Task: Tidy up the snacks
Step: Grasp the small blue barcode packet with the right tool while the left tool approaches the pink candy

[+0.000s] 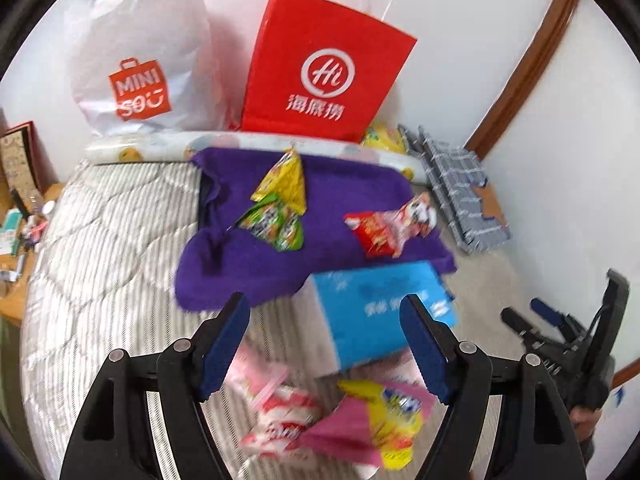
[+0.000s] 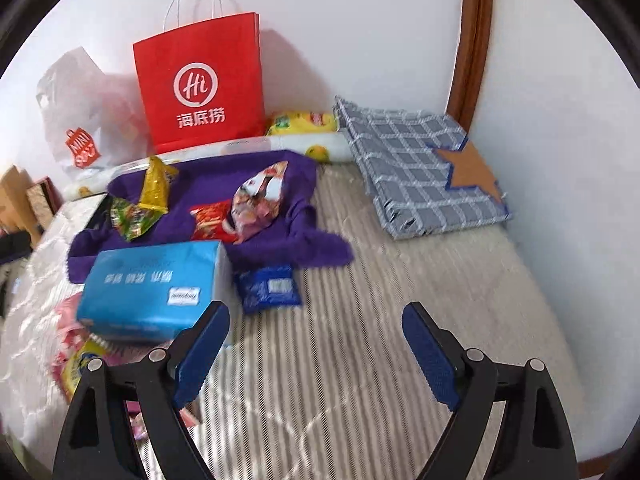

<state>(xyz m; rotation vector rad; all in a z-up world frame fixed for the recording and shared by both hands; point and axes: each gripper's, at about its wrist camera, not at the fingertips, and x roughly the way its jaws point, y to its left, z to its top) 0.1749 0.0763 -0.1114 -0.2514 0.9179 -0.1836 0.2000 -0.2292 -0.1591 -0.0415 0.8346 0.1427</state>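
Snack packets lie on a purple cloth [image 1: 248, 256] [image 2: 208, 184] spread over a striped bed. On the cloth are a yellow packet [image 1: 286, 182] [image 2: 155, 186], a green packet [image 1: 276, 222] [image 2: 130, 214] and a red packet [image 1: 378, 228] [image 2: 212, 220]. A pink-and-yellow packet [image 1: 376, 420] and a pink-white packet [image 1: 280, 416] rest on the bed under my left gripper [image 1: 326, 344], which is open and empty. A blue packet [image 2: 268, 286] sits beside a blue tissue box [image 2: 154, 294] [image 1: 380, 312]. My right gripper [image 2: 316, 350] [image 1: 560, 320] hangs open over bare bedding.
A red paper bag [image 1: 324, 68] [image 2: 200, 80] and a white plastic bag [image 1: 136, 52] [image 2: 84, 108] stand against the wall. A folded checked blanket [image 2: 420, 164] [image 1: 460, 196] lies at the right corner. A yellow bag [image 2: 304, 122] sits behind the pillow. A cluttered wooden desk [image 1: 16, 240] is at left.
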